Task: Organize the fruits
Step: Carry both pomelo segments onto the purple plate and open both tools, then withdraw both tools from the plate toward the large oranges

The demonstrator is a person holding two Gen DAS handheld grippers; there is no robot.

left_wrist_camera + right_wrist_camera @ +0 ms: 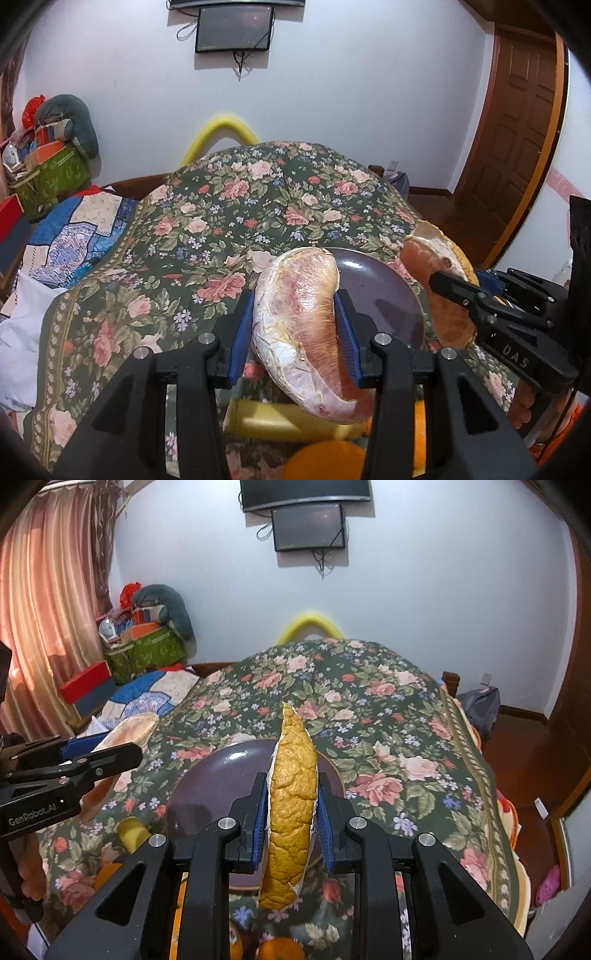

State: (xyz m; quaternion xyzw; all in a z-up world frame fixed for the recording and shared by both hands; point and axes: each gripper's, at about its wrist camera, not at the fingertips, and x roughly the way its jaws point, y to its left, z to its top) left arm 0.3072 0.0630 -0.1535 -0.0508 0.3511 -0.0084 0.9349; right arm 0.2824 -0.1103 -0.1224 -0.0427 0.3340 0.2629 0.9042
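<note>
- Left wrist view: your left gripper (295,325) is clamped on a pale pink peeled pomelo segment with white pith (303,325); the 2 blue pads press its sides, the jaws part-way apart to fit it, and the segment hangs above the near edge of the round dark purple plate (384,295).
- Your right gripper (291,823) has its jaws drawn narrow on a curved wedge of pomelo with bumpy yellow-orange rind (293,812), rind facing the camera, held over the same plate (207,775). From the left wrist view its pink flesh side shows (417,258).
- Both pieces are off the floral green bedspread (221,206); the plate rests on it, and nothing shows on its visible surface.
- Hard to read: the near part of the plate is hidden behind gripper and fruit in each view. A yellow object (131,830) beside the plate is half covered, so you cannot tell what it is. Orange fruit (280,949) at the bottom edge is cut off and blurred; the count is unclear. A hand (29,878) shows only in part at the left edge.
- Count: 2 grippers, 2 pomelo pieces, 1 plate, 2 dark screens (308,526) on the white wall.
</note>
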